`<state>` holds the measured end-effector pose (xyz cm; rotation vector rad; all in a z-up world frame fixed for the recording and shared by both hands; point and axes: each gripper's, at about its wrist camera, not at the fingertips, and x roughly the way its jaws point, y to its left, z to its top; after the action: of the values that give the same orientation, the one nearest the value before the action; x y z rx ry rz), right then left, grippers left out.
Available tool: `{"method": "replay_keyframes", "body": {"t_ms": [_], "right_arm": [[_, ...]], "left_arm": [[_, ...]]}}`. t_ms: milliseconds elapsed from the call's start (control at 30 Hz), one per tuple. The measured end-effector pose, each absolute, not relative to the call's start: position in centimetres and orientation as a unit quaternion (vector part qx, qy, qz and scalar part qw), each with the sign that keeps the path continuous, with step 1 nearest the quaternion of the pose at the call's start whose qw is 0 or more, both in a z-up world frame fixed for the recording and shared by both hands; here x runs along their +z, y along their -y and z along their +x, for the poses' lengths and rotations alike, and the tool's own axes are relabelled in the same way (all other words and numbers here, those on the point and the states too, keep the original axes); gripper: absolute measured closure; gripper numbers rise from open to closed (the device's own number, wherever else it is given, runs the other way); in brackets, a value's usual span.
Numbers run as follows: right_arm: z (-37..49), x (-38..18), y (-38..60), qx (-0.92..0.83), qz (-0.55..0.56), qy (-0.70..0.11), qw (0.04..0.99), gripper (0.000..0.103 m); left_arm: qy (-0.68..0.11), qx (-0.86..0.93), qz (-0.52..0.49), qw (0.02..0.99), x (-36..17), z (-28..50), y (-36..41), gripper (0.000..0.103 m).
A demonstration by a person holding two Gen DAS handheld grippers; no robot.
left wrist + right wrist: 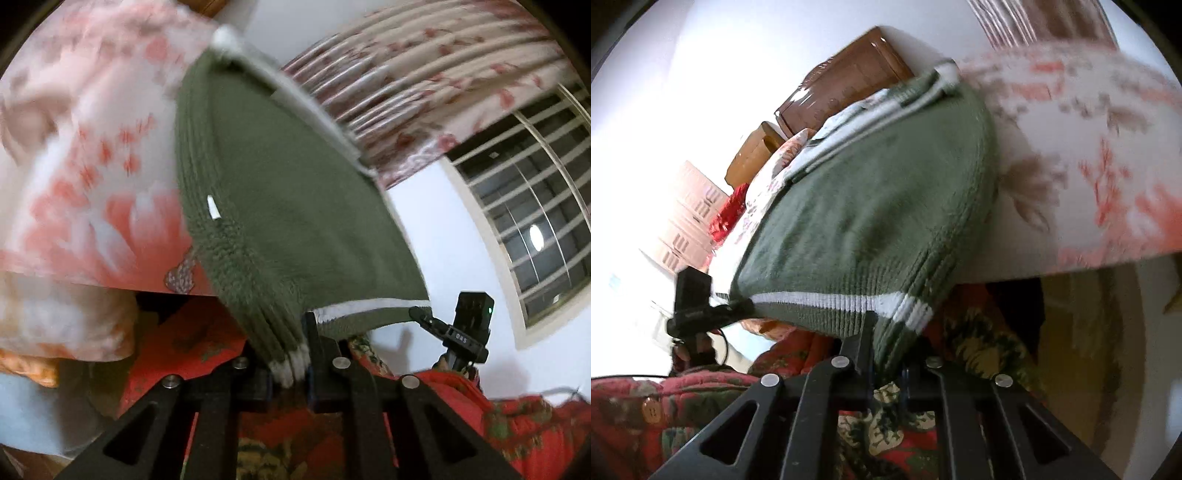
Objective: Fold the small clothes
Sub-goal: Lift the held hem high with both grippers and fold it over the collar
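The green knit sweater (pixel 288 206) fills the frame's centre, lying on the floral bed (pixel 92 177), its white-striped hem pinched at one corner by our left gripper (pixel 295 365) and at the other by our right gripper (pixel 886 354), both jaws closed on it. It looks soft, thick and floppy, so we judge the ribbed hem corners the surest hold.

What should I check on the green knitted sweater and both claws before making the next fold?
1. Left claw shut on the green knitted sweater at its ribbed, white-striped corner: ok.
2. Right claw shut on the other hem corner: ok.
3. White-striped hem taut between the claws: ok.
4. Far end lying on the pink floral bedding: ok.
5. Sleeves tucked flat: cannot tell.
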<state>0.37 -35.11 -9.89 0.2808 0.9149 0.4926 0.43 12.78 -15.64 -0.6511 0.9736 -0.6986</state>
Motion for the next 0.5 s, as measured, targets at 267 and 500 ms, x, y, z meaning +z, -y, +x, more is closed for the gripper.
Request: {"method": "replay_keyframes", "body": {"t_ms": [267,500], "right_arm": [[-5.2,-6.6,32.9,0.289,0.079,-0.433,0.85,0.0],[-4.6,-1.9,32.5,0.305,0.08,-0.385,0.867,0.0]], "left_arm": [[-0.394,-0.371,-0.294,0.788,-10.1,-4.8,-15.9,0.092],[-0.333,-0.383,-0.354,0.786,-7.2,-0.9,-17.5,0.092]]}}
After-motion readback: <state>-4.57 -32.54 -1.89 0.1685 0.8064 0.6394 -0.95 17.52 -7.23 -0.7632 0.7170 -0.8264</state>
